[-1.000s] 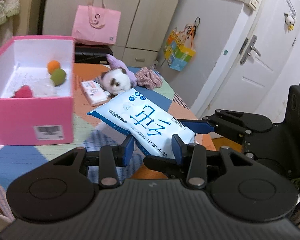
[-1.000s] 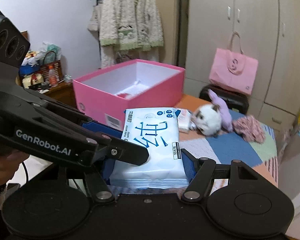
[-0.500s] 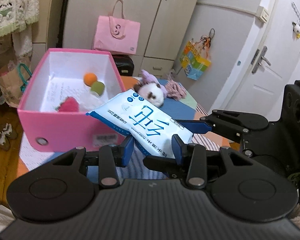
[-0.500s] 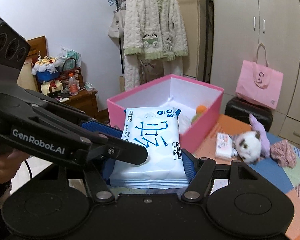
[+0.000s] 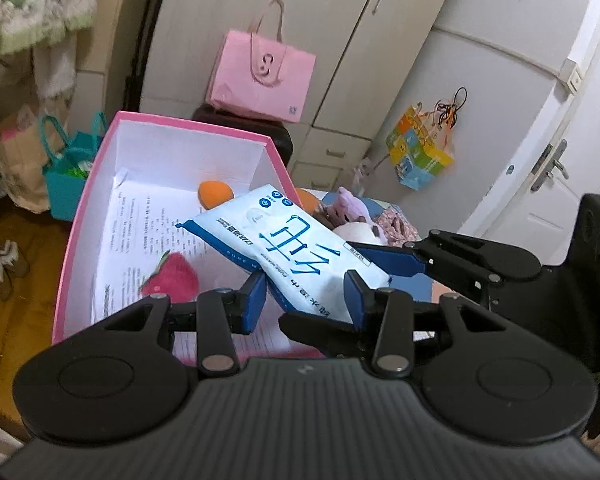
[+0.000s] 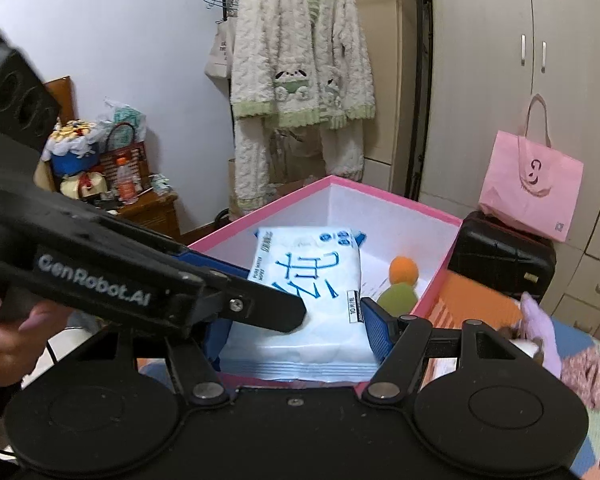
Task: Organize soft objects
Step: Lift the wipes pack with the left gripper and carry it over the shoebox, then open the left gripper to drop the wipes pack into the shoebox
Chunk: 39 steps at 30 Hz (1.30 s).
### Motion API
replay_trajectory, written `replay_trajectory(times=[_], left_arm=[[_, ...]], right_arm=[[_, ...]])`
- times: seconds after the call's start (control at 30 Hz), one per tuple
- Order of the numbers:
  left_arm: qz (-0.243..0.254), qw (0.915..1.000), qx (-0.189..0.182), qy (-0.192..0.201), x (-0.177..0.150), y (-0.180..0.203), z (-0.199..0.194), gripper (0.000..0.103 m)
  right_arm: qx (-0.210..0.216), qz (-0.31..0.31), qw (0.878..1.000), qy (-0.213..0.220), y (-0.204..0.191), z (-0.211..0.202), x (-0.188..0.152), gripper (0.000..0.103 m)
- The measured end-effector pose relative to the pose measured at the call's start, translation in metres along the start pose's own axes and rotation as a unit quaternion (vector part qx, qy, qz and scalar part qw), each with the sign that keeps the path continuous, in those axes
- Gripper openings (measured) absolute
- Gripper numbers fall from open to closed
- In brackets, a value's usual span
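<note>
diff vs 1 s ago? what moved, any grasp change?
Both grippers carried the wet wipes pack from above the table to over the open pink box, tilting it down toward the inside. No grasp change: left gripper and right gripper stay shut on it. Orange ball and green ball unmoved.

Matte black left gripper (image 5: 304,300) and right gripper (image 6: 296,332), blue finger pads (image 5: 254,300), silver pivot screws. White "GenRobot.AI" lettering along one arm. Bare hand (image 6: 4,344), pale pink nails.

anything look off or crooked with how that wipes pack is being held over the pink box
Yes: the wipes pack hangs tilted above the pink box, its far corner high, pinched from two sides by the left gripper and right gripper. Nothing looks spilled or damaged.
</note>
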<state>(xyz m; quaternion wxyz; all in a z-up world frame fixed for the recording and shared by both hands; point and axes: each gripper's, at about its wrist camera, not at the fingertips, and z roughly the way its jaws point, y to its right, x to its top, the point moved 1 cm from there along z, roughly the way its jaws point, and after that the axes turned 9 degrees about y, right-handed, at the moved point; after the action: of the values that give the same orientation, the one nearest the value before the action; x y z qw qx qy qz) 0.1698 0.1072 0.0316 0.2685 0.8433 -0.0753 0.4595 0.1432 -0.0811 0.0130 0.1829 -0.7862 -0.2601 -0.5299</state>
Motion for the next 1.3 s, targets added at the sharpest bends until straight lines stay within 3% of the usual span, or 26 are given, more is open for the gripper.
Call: replay_trajectory(times=[0.4,0.67,0.93,1.1,1.17,1.23,1.3], left_arm=[[-0.034,0.9980,0.052,-0.008,0.041,-0.043,0.068,0.040],[-0.075,0.9940,0.073,-0.033,0.055,-0.073,0.104,0.040],[-0.090,0.9899,0.101,-0.042,0.055,-0.088,0.117,0.040],[-0.078,0.9897,0.112,-0.044,0.058,-0.090,0.121,0.040],[-0.056,0.9872,0.147,-0.025,0.056,-0.087,0.118,0.042],[-0.001,0.9784,0.207,0.007,0.052,-0.075,0.108,0.043],[0.023,0.9780,0.206,0.021,0.049,-0.066,0.095,0.044]], right_arm=[[0.015,0.036,0.999,-0.033,0.046,0.087,0.023,0.072],[0.064,0.090,0.990,-0.086,0.084,0.140,0.030,0.072],[0.073,0.049,0.987,-0.133,0.077,0.170,0.033,0.072],[0.081,0.045,0.984,-0.150,0.077,0.182,0.033,0.073],[0.077,0.040,0.984,-0.155,0.077,0.186,0.031,0.073],[0.060,0.036,0.986,-0.149,0.077,0.183,0.029,0.073],[0.062,0.047,0.987,-0.141,0.078,0.175,0.027,0.072]])
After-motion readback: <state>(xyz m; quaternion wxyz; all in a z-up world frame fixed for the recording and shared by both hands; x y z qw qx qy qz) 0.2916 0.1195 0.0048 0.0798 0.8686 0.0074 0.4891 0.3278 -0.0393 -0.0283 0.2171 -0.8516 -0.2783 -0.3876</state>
